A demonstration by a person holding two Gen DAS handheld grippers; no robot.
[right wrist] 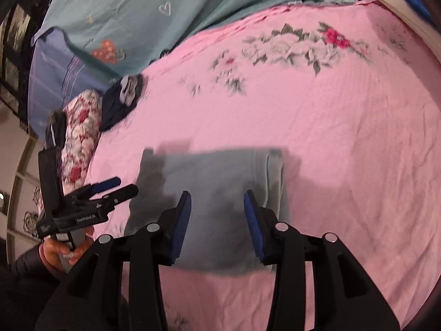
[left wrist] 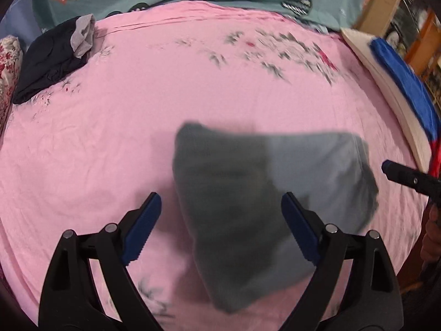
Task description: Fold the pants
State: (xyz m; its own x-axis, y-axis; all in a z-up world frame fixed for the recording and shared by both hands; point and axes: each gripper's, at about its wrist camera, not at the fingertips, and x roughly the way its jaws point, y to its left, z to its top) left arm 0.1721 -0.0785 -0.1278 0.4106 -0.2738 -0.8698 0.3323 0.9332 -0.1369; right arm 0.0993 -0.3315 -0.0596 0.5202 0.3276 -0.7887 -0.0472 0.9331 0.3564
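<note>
Folded grey pants (left wrist: 248, 187) on pink sheet (left wrist: 110, 138); left gripper (left wrist: 220, 229) fingers wide apart, nothing held.

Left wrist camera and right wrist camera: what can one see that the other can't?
Only the left wrist view shows the red cloth at the bed's right edge. Only the right wrist view shows the hand holding the whole left gripper. Both show the folded grey pants, the dark garment, the pink sheet and the teal quilt.

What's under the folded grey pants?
The folded pants lie flat on the pink sheet, which shows all around them. Whatever is directly beneath is covered, and so are the inner layers of the fold.
</note>
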